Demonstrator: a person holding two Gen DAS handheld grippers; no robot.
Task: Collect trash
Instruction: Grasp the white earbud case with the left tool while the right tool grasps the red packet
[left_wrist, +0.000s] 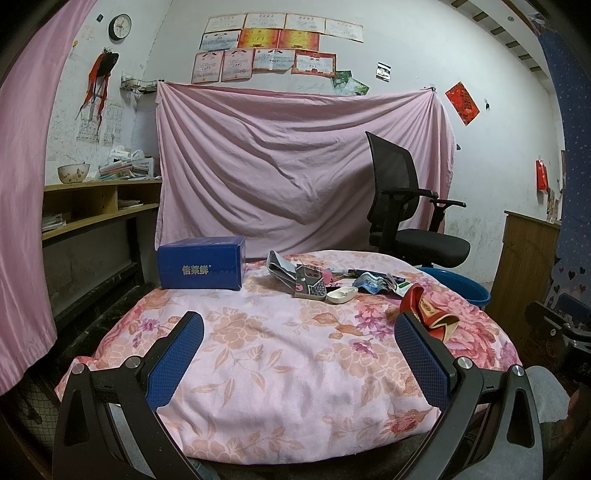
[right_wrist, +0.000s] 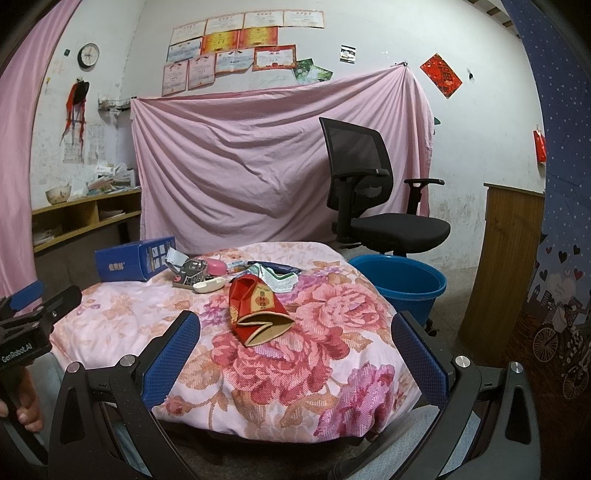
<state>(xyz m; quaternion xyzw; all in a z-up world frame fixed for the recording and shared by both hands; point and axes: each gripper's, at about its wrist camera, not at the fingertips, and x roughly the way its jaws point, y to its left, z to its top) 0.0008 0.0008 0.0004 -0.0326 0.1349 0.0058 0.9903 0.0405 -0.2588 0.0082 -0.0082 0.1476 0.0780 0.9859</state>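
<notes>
Two grippers hover at the near edge of the tabletop (right_wrist: 122, 306), which is covered by a floral quilt; the left gripper (left_wrist: 299, 354) and right gripper (right_wrist: 295, 352) both have fingers spread wide, grasping nothing. Trash lies in a loose cluster toward the far side: a flattened red carton (right_wrist: 258, 308) nearest, directly ahead of the right gripper, then a crumpled printed wrapper (right_wrist: 280, 282), a white plastic tray (right_wrist: 208, 285), a patterned packet (right_wrist: 190, 277) and a pink item (right_wrist: 216, 266) beyond. Blue box (left_wrist: 201, 263) stands far left, apart from the litter; whether it counts as trash cannot be told. Blue bucket (right_wrist: 400, 280) sits on the floor just right of the tabletop, beside the office chair (right_wrist: 373, 192), likely placed there as the bin within the right arm's reach. Judgement: nothing collected yet; the red carton is the probable first pick, being nearest and crushed flat enough to pinch across its open end.
</notes>
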